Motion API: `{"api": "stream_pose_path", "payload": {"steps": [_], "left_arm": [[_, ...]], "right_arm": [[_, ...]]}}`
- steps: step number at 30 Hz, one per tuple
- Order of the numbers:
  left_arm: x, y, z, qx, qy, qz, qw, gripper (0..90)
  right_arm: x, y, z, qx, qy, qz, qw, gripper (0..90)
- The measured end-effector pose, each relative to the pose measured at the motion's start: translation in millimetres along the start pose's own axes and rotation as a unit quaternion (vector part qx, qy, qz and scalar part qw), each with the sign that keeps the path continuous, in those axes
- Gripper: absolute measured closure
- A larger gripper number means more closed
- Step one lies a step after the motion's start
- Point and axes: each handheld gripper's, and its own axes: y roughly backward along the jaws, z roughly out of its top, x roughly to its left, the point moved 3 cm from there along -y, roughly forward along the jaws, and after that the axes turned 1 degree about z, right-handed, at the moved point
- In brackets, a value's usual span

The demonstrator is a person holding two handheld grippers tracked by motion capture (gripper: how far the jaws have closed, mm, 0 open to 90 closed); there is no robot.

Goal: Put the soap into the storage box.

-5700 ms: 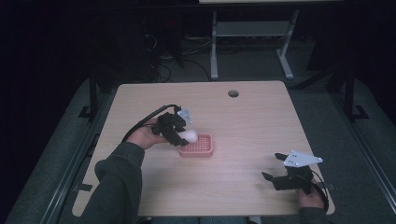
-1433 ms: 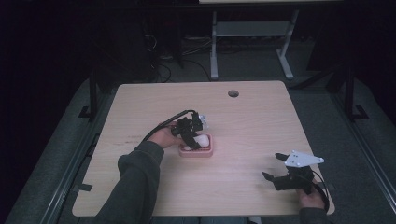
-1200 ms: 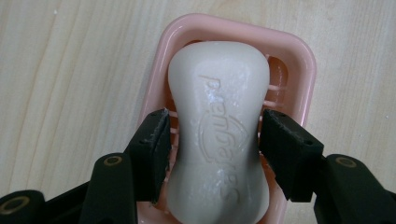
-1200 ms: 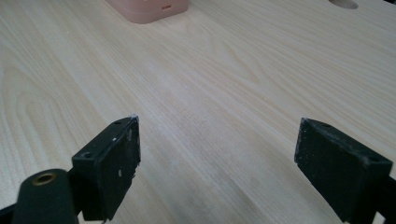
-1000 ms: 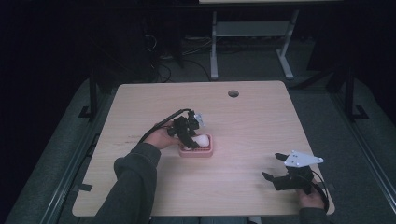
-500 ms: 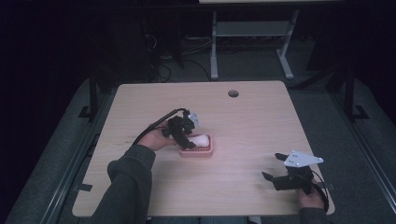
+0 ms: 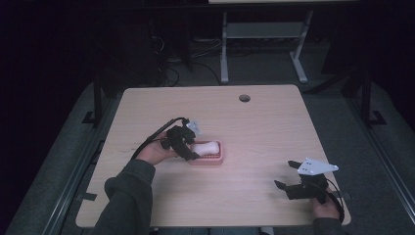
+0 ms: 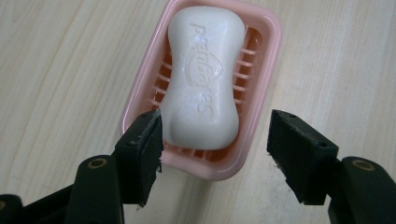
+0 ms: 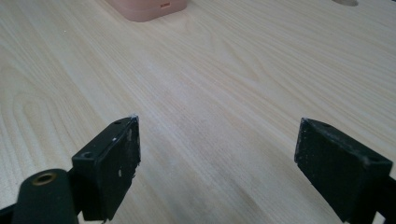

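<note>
A white bar of soap (image 8: 203,74) lies lengthwise in a pink slotted soap dish (image 8: 261,98) on the wooden table; in the high view the soap (image 7: 205,146) and dish (image 7: 215,158) sit left of centre. My left gripper (image 7: 190,149) hovers at the dish's left end, open, its jaws spread just short of the soap's near end with nothing between them (image 8: 215,154). My right gripper (image 7: 288,175) rests near the table's front right corner, open and empty (image 9: 217,168), facing the bare wood with the dish (image 9: 149,8) far ahead.
A round cable hole (image 7: 244,98) is in the table's far side. A desk frame (image 7: 259,44) and cables stand on the dark floor beyond. The table edge (image 7: 337,196) runs close to my right hand.
My left gripper carried the soap over the dish, set it down, let go and drew back slightly to the left. The right gripper has stayed still.
</note>
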Motion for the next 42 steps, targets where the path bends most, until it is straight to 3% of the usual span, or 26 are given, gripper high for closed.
{"api": "stream_pose_path", "payload": {"steps": [9, 12, 17, 18, 27, 42], "left_arm": [[-5.5, 3.6, -12.5, -0.011, 0.009, 0.0, 0.9999, 34.5], [-11.4, 3.8, -18.8, 0.006, -0.002, 0.009, 0.9999, 33.0], [-12.5, 6.0, -26.0, 0.003, -0.002, 0.012, 0.9999, 33.0], [-14.7, 6.7, -29.8, -0.005, 0.009, 0.009, 0.9999, 33.0], [-18.1, 15.1, -40.8, -0.011, 0.003, 0.015, 0.9998, 32.7], [-33.0, 23.9, -63.1, -0.023, 0.015, 0.018, 0.9995, 30.1]], "right_arm": [[-0.8, -0.7, -0.8, 0.005, 0.002, -0.003, 1.0, 13.6], [-0.5, -0.8, -0.8, 0.004, -0.002, -0.002, 1.0, 13.6], [-1.3, 0.0, -0.8, 0.004, 0.002, -0.004, 1.0, 13.6], [-0.5, 0.4, -0.4, 0.003, -0.003, -0.002, 1.0, 13.6], [-4.3, 3.6, -2.1, -0.001, -0.011, -0.01, 0.9999, 13.6], [-6.7, 3.9, -3.9, 0.004, -0.017, -0.015, 0.9997, 13.6]]}}
